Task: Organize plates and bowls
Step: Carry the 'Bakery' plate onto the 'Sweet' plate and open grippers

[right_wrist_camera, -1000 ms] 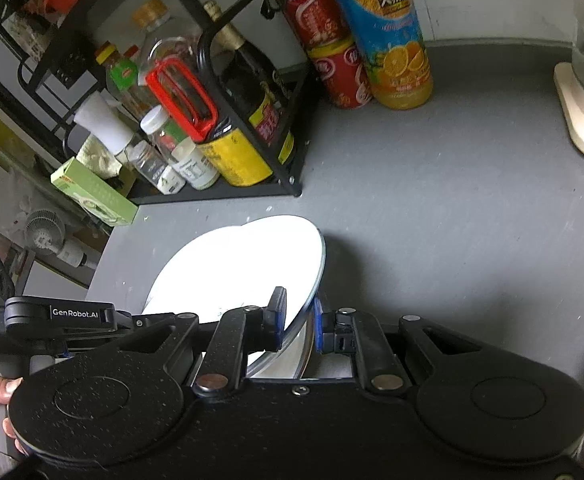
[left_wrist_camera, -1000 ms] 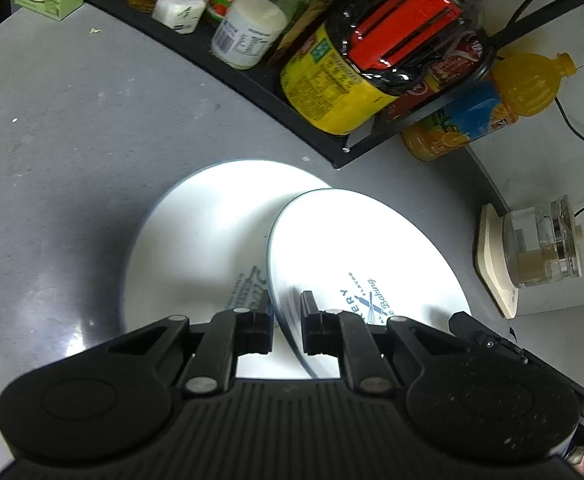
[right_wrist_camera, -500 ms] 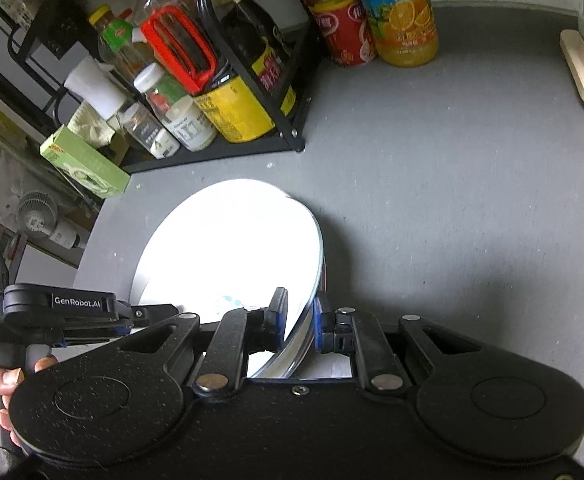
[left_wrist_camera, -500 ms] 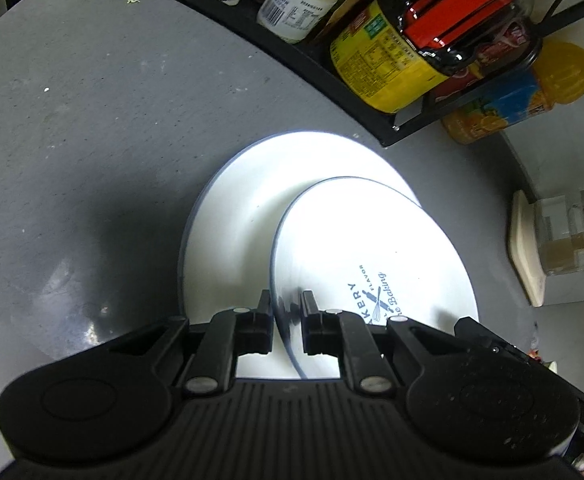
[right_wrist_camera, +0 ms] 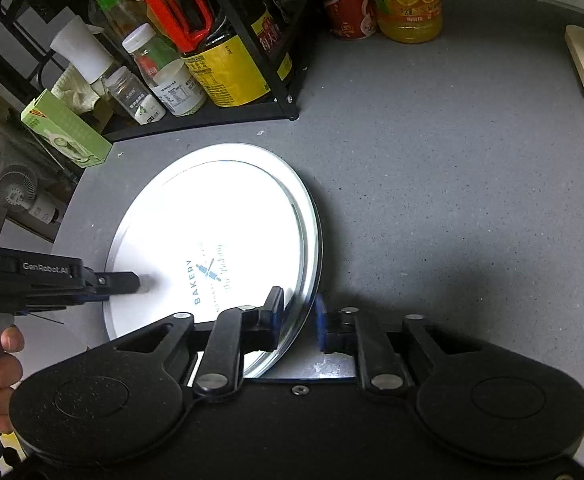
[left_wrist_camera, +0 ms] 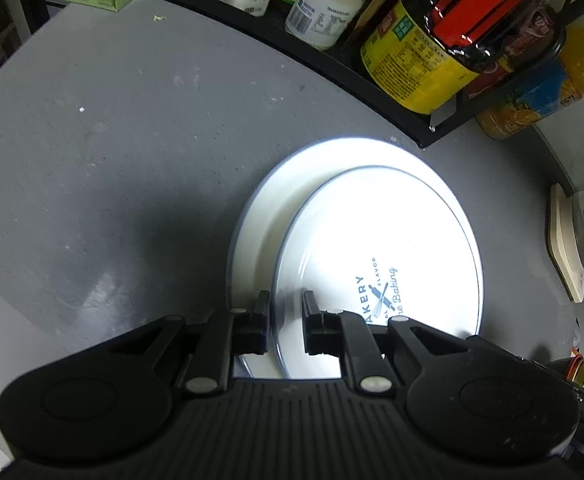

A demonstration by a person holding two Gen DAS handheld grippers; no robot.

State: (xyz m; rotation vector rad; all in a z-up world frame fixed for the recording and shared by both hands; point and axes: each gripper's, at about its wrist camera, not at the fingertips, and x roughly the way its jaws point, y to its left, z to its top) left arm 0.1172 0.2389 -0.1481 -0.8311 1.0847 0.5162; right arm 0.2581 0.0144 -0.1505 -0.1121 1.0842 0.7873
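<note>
Glossy round white bakery plate (left_wrist_camera: 380, 240) resting on a larger plate (left_wrist_camera: 268, 204), speckled grey countertop (left_wrist_camera: 112, 152), left gripper (left_wrist_camera: 286, 316) and right gripper (right_wrist_camera: 298, 312) both parted around its thin rim

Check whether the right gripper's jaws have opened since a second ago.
Yes. The right gripper has spread its jaws; earlier they pinched the top plate, whose rim now sits free between them.
</note>
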